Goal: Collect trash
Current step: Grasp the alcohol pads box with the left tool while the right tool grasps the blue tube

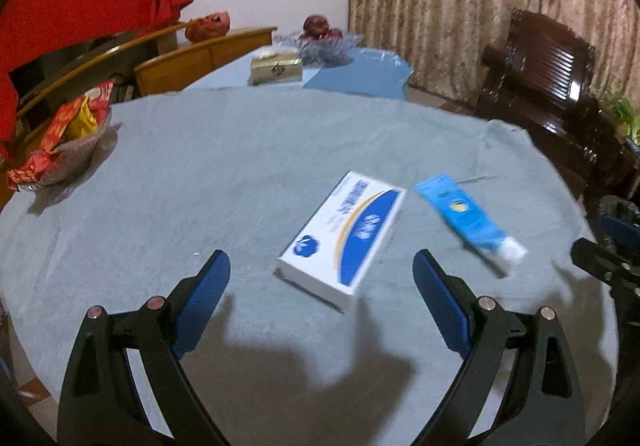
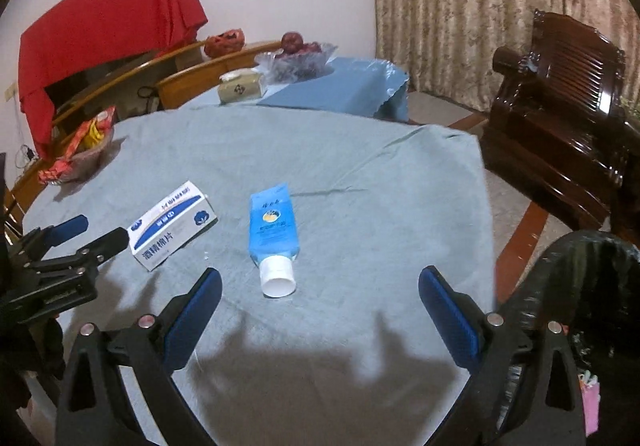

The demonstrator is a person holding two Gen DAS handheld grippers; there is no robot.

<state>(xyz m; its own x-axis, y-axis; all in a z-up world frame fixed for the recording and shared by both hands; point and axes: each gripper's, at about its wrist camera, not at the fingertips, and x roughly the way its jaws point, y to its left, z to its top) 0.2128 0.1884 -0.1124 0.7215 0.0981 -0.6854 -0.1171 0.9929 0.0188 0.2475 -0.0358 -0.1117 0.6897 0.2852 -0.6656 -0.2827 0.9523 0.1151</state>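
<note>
on the grey-clothed counter (image 2: 360, 173) lie a white-and-blue box (image 2: 173, 226) and, just right of it, a blue tube (image 2: 273, 226), cap toward the camera. both grippers hang above the cloth, left gripper (image 1: 321, 268) and right gripper (image 2: 320, 284), fingers spread wide, gripping nothing. a black-lined bin (image 2: 580, 286) stands off the counter's right edge.

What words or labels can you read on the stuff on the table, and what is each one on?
"酒精棉片": long side of the white and blue box, right wrist view.
Box top: small print, blurred in both views.
Blue tube: a short line near its top and small print under a round logo, too blurred to read.
Tissue box: an emblem, no readable text.
Snack wrappers: unreadable.
</note>
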